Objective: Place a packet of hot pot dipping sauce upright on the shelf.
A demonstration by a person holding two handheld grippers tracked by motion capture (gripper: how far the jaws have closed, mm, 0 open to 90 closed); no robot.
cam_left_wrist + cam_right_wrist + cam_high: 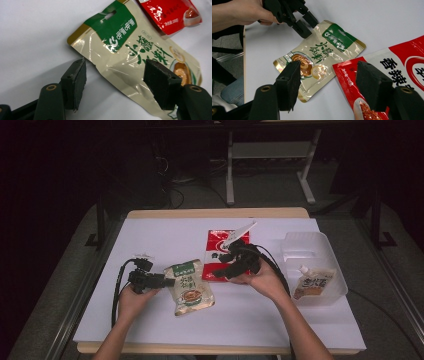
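Note:
A cream pouch with a green header (189, 287) (130, 57) (319, 55) lies flat on the white sheet. A red pouch (219, 247) (172, 15) (392, 67) lies just beyond it to the right. My left gripper (169, 281) (116, 72) is open at the cream pouch's left edge, and that edge runs between its jaws. My right gripper (220, 271) (329, 70) is open and hovers over the red pouch's near corner, with nothing held. The right gripper view also shows the left gripper (304, 22), its jaw tips at the cream pouch's edge.
A clear plastic bin (300, 240) stands at the table's right side with a spouted pouch (312, 284) inside. The white sheet (150, 240) covers the wooden table. Table legs and cables stand on the dark floor beyond the far edge.

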